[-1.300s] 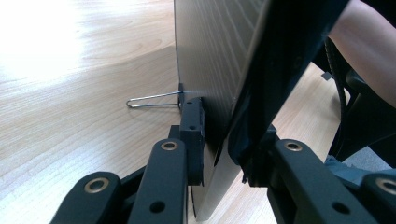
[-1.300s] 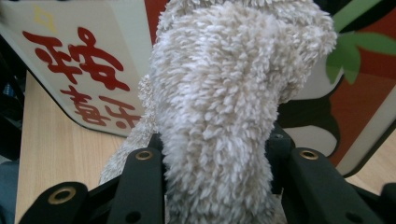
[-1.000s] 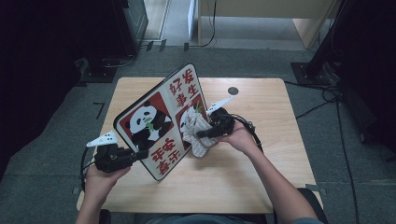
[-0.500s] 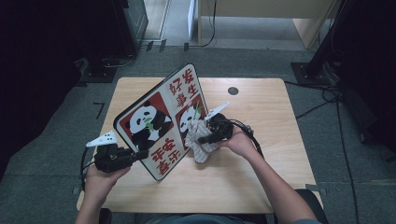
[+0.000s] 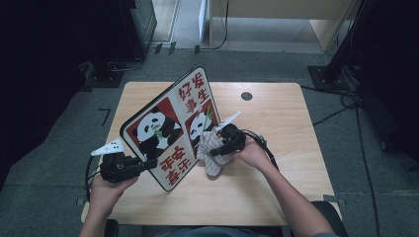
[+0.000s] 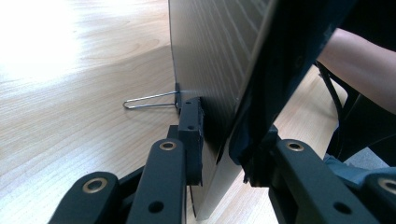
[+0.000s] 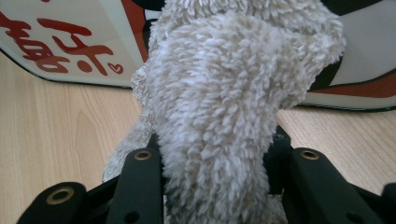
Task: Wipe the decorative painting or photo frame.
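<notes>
Panda-printed sign board [image 5: 170, 129], white with red characters and a black rim, stands tilted on its edge on the light wooden table [image 5: 276, 106]. My left gripper [image 5: 148, 165] clamps its lower edge, jaws pressing both faces. My right gripper [image 5: 213, 150] is closed on a fluffy beige terry cloth [image 7: 219, 112], pressed against the board's printed face near its bottom.

Cloth [image 5: 213, 154] lies on table [image 5: 276, 118], right of upright sign [image 5: 170, 129].
</notes>
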A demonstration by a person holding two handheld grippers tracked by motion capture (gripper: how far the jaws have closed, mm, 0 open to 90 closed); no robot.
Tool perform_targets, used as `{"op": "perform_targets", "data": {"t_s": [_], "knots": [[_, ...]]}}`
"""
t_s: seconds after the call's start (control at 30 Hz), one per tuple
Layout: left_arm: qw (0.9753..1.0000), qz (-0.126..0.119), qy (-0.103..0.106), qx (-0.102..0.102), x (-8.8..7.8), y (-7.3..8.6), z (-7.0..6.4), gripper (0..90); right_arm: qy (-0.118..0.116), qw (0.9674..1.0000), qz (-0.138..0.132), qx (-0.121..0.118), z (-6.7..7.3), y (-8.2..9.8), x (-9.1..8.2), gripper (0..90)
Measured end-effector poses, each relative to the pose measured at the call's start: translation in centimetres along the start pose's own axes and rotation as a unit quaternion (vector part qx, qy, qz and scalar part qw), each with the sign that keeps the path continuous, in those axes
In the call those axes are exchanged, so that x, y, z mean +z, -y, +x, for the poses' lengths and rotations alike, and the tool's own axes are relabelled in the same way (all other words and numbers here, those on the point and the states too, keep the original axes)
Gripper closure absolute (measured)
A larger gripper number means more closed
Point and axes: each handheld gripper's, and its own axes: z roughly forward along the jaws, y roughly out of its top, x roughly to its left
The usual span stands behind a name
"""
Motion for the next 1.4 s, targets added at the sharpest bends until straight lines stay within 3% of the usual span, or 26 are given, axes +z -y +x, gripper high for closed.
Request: {"op": "perform_targets", "data": {"t_s": [0.37, 0.73, 1.0, 1.4], "knots": [[1.0000, -0.002, -0.001, -0.004, 0.0, 0.0, 0.0, 73.0, -0.002, 1.0000, -0.006, 0.007, 0.4, -0.2, -1.7, 62.2], [0.9999, -0.004, -0.001, -0.009, -0.1, 0.1, 0.1, 73.4, -0.008, 0.9987, -0.051, -0.004, 2.2, -2.3, -4.8, 62.5], [0.9999, -0.009, -0.004, -0.013, -0.1, 0.2, 0.1, 73.7, -0.008, 0.9955, -0.087, -0.036, 3.7, -5.3, -7.6, 62.5], [0.9999, -0.010, -0.005, -0.013, -0.1, 0.1, 0.2, 74.5, -0.001, 0.9913, -0.099, -0.087, 6.1, -10.9, -11.4, 62.5]]}}
